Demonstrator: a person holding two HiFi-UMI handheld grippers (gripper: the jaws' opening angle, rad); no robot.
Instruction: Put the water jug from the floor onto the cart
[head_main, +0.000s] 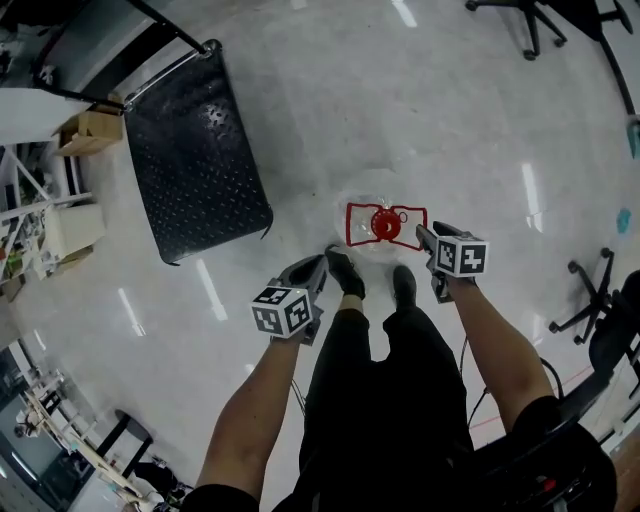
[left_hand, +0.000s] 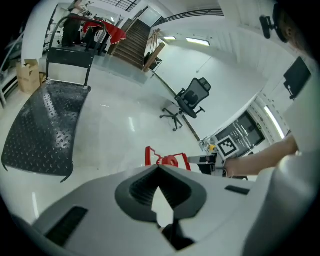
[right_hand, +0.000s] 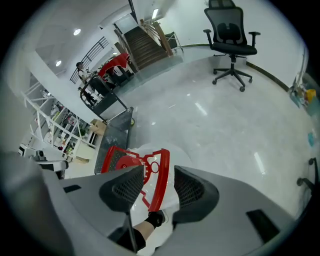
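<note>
Spotter: Water jug (head_main: 385, 226) sits on the floor (head_main: 400, 110) by the feet; right gripper (right_hand: 159, 187) jaws spread astride its red handle (right_hand: 162, 167), not pinching.
Operator: Left gripper (left_hand: 159, 175) jaws pressed together, empty. One-handed lift could tilt it.

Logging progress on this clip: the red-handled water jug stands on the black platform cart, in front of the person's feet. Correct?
No. The red-handled water jug stands on the floor, not the black platform cart, in front of the person's feet. The head view shows the cart apart, to its left.
</note>
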